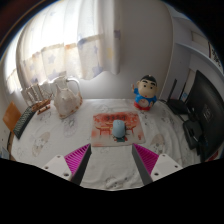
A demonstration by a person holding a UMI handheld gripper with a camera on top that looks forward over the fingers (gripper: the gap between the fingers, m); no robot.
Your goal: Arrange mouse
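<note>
One mouse (119,129) is all we have to deal with, a small pale, rounded thing lying on a reddish patterned mat (117,126) near the middle of the desk (60,140). We judge it light, hard-shelled and smooth, so it could slip out of a loose pinch; taking it across its two long sides, low on the body, looks the safest hold to us. We would also expect it to slide easily on the mat if nudged.

Our gripper (110,160) is spread wide with nothing between its fingers, the magenta pads (76,158) facing each other, and the mouse sits just ahead of them, apart from both.

Beyond the mat, toward the far right corner of the desk, stands a cartoon figure (147,92) in blue and red. At the far left edge we see a pale bag-like object (67,98) and some clear containers (38,97), too small to name better. Dark equipment (197,108), perhaps a screen, lines the right edge. Curtains (70,45) hang behind.

We can read no brand, label or writing anywhere.
</note>
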